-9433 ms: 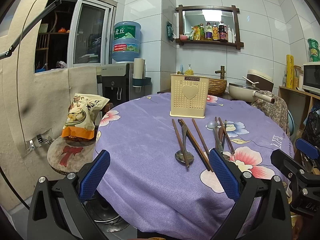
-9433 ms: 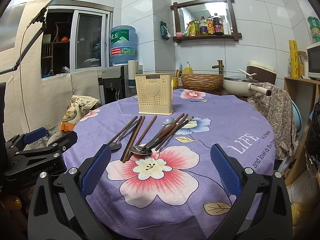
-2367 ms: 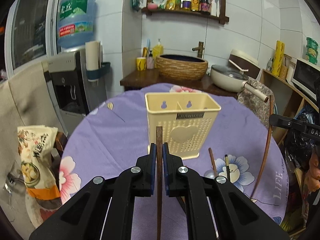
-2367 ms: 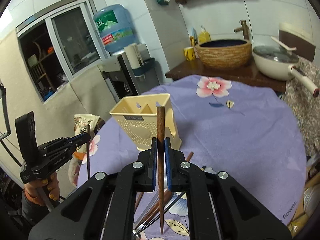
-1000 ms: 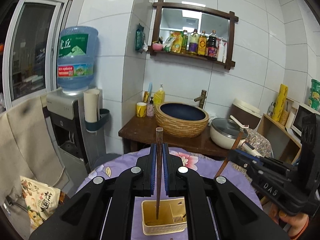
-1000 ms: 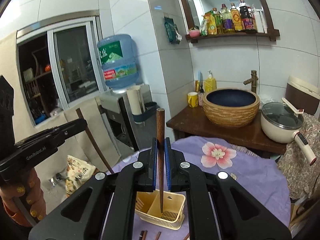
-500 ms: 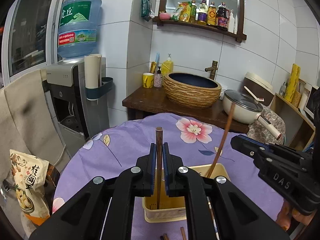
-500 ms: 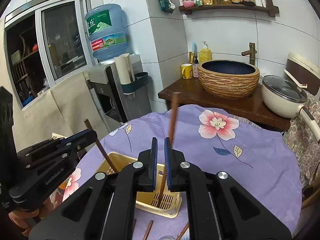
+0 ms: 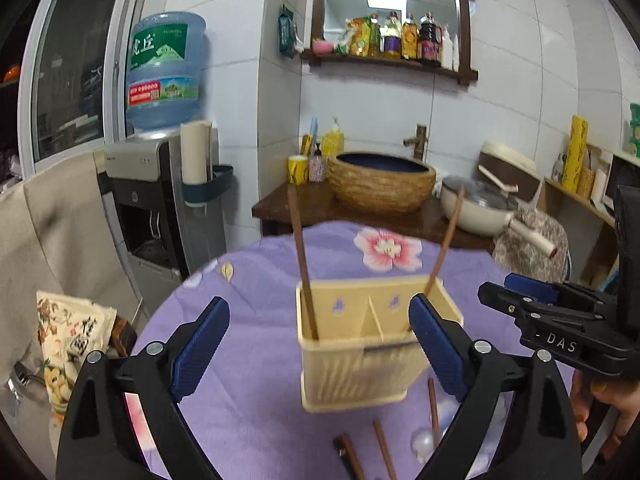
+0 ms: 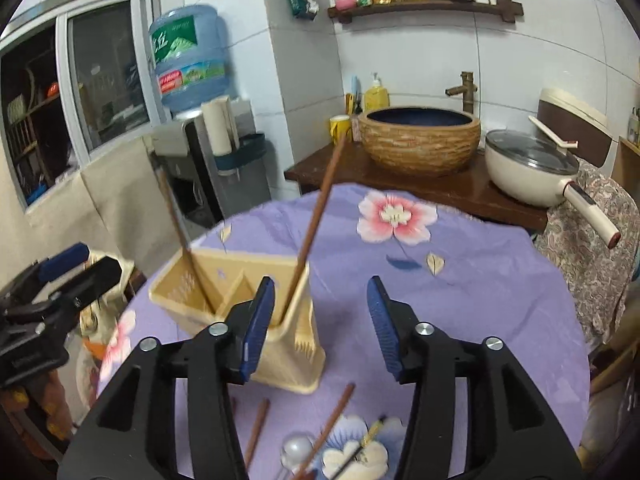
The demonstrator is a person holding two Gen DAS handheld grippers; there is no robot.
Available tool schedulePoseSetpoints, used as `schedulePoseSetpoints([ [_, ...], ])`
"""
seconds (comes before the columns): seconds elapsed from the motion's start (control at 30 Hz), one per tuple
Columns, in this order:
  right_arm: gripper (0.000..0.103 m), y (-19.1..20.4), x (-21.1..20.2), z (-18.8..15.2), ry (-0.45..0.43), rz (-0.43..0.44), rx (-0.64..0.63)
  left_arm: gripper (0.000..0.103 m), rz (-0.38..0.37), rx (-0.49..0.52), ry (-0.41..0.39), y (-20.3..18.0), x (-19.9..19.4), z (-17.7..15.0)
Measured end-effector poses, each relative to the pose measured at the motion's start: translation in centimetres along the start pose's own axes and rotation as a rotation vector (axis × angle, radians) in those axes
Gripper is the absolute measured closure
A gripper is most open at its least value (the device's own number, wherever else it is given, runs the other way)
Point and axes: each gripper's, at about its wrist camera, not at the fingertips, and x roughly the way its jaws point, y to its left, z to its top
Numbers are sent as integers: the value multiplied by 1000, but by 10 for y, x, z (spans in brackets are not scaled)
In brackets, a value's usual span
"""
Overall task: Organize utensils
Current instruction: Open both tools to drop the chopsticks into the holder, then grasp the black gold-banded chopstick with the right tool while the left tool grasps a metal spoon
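Observation:
A cream utensil holder (image 9: 360, 364) (image 10: 296, 360) stands on the purple flowered tablecloth (image 9: 248, 292). Two brown chopsticks lean in it, one in the left compartment (image 9: 302, 260) (image 10: 180, 232) and one in the right (image 9: 444, 248) (image 10: 316, 216). My left gripper (image 9: 318, 344) hovers just in front of the holder, its jaws opening wide with nothing pressed between the pads. My right gripper (image 10: 320, 328) (image 9: 560, 320) is close above the holder's right side, its jaws opening too and free of the chopstick. More chopsticks (image 9: 384, 452) (image 10: 332, 424) and a spoon (image 10: 296, 452) lie on the cloth in front.
Behind the table a woven basin (image 9: 382, 182) and a cream pan with a long handle (image 10: 532, 168) sit on a dark wooden counter. A water dispenser (image 9: 160, 200) stands to the left, with a snack bag (image 9: 72, 332) below it. A hand holds the right gripper at the lower right (image 9: 600, 400).
Both grippers have let go of their chopsticks, which now stand tilted in the holder. Both hands have come down closer to the holder and their jaws have spread apart.

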Motion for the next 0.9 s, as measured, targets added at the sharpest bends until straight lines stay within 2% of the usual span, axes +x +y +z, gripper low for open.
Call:
schedulePoseSetpoints([
  [0.23, 52, -4, 4, -73, 118, -65, -32, 14, 15, 61, 132, -6, 3, -72],
  [0.4, 52, -14, 11, -111, 198, -109, 10, 23, 5, 56, 218, -6, 8, -108],
  [0.57, 63, -22, 27, -131, 258, -131, 56, 37, -9, 66, 288, -14, 14, -136],
  [0.9, 72, -23, 48, -146, 323, -152, 84, 49, -70, 93, 360, -35, 19, -160],
])
